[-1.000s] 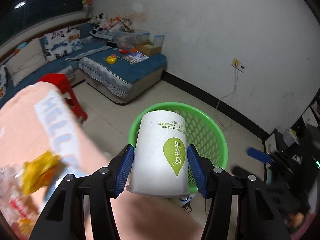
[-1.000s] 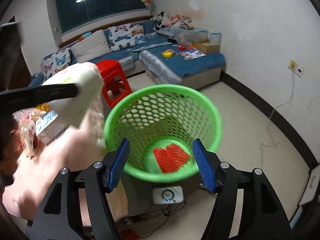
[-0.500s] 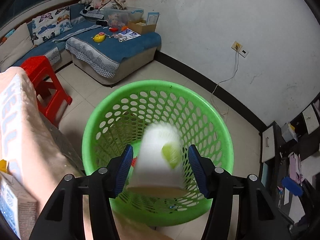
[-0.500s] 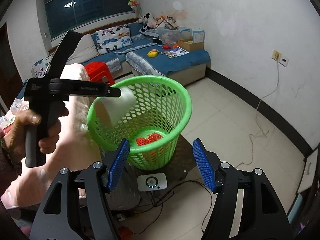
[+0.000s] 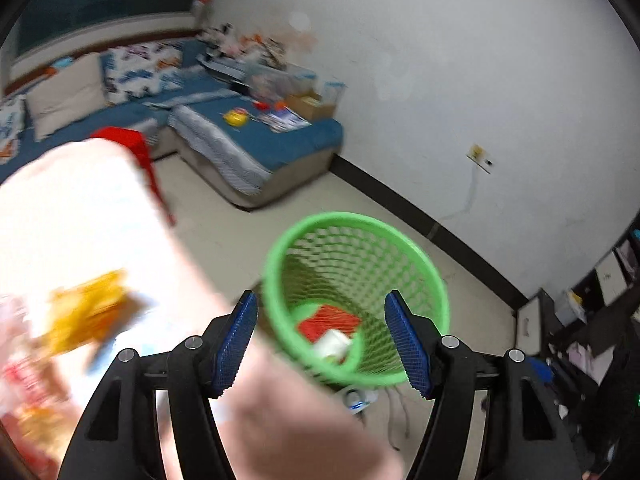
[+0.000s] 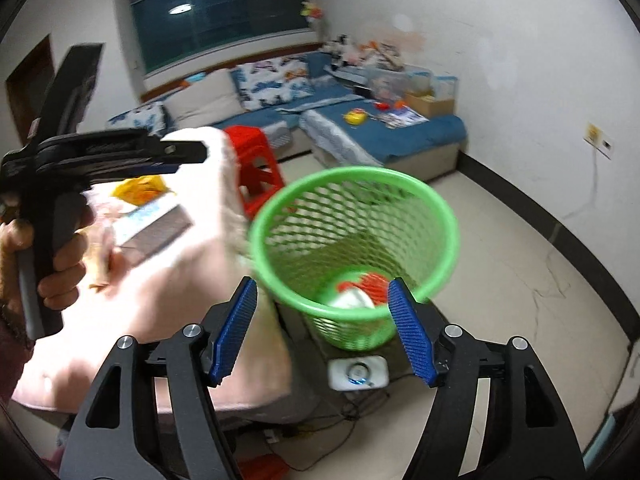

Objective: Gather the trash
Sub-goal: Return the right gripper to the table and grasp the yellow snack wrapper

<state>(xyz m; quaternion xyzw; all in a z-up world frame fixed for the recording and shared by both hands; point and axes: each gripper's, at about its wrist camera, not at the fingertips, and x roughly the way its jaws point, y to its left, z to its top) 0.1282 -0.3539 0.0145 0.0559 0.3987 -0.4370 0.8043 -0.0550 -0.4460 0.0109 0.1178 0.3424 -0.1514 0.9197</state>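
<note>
A green mesh basket (image 5: 434,276) (image 6: 448,216) stands beside the pink-covered table (image 5: 96,220). A white paper cup (image 5: 332,344) (image 6: 352,300) lies at its bottom on a red net (image 5: 330,318) (image 6: 374,280). My left gripper (image 5: 320,296) hovers above the basket's near rim, jaws opening, nothing between its blue pads. In the right wrist view the left gripper (image 6: 188,152) shows at the left, held in a hand (image 6: 60,264). My right gripper (image 6: 322,282) is above and in front of the basket, jaws opening, empty.
A yellow wrapper (image 5: 86,312) (image 6: 140,190) and a flat box (image 6: 156,224) lie on the table. A red stool (image 6: 256,168) and a blue sofa (image 6: 400,136) stand behind. A white device (image 6: 358,370) with cables sits on the floor under the basket.
The cup has left my left gripper and dropped into the basket. The left gripper has pulled back toward the table. The right gripper has shifted a little; the basket looks nearer.
</note>
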